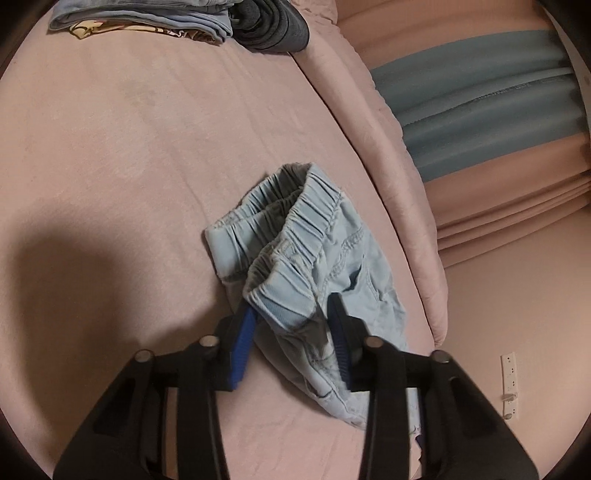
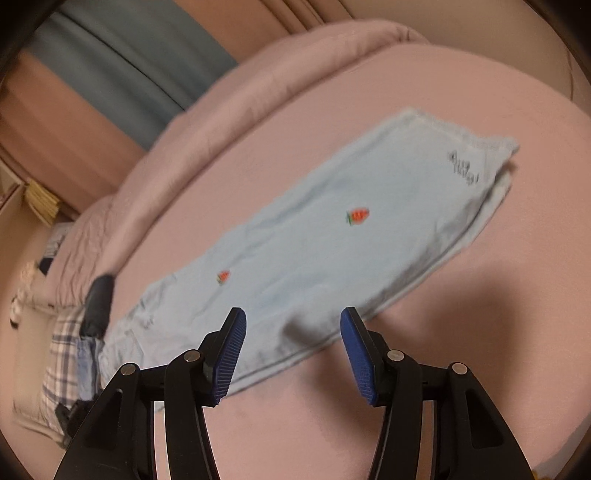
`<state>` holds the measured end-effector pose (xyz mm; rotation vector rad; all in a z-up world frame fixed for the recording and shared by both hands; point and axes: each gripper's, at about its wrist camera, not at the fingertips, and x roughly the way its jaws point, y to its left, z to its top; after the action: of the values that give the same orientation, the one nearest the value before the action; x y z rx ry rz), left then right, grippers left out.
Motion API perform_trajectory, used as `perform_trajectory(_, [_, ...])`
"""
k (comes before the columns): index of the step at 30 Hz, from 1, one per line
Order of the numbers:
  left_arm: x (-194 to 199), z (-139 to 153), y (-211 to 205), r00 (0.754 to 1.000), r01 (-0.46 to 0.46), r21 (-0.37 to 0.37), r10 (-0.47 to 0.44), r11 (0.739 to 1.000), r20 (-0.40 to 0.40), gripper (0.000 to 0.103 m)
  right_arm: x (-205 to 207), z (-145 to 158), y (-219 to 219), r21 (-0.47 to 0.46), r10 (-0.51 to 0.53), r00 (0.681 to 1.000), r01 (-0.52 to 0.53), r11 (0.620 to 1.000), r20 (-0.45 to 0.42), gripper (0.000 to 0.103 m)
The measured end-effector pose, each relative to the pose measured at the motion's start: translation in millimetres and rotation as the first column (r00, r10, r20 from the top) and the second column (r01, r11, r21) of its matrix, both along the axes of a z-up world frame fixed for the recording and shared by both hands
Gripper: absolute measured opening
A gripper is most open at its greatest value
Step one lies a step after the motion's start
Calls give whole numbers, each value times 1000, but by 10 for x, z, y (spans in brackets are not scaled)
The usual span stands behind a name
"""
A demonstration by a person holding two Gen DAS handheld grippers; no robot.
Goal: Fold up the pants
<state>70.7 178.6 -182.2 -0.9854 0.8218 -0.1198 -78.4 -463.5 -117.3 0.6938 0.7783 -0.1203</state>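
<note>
Left gripper (image 1: 291, 339): jaws spread wide, straddling the waistband end of the pants (image 1: 314, 266). Blue pads (image 1: 242, 347) sit either side of the bunched elastic; cloth lies between them, but no pinch is visible. Whether either pad touches the fabric cannot be told.

Right gripper (image 2: 291, 354): jaws wide, holding nothing. It hangs over the near long edge of the pants (image 2: 332, 229), about mid-leg.

Pants: pale blue denim, small size, with two strawberry patches (image 2: 357, 216) on the upper leg. They lie on the pink bed (image 1: 129, 147), legs stacked one over the other, hems toward the bed's far right corner in the right wrist view, waist near the bolstered edge (image 1: 388, 166).

Handling, judged: light, soft and limp; will drape and sag from any single hold. The gathered waistband is the thickest, grippiest part, so it makes a good hold for the left. For the right, the stacked hems or the side seam would catch both layers; a mid-leg pinch risks lifting the top layer only.

Other: folded clothes (image 1: 147, 18) at the bed's far edge, well apart.
</note>
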Motion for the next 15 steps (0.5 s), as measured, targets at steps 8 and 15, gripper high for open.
perform_trajectory(8, [170,529,48,991,-15,107,0,994,133,20,-96,13,121,24,25,1000,-25,999,16,55])
perform_trajectory(15, [328,276,348,998,-45,132,39,990,46,20,21,18,318,32,83,996,-83,996,12,55])
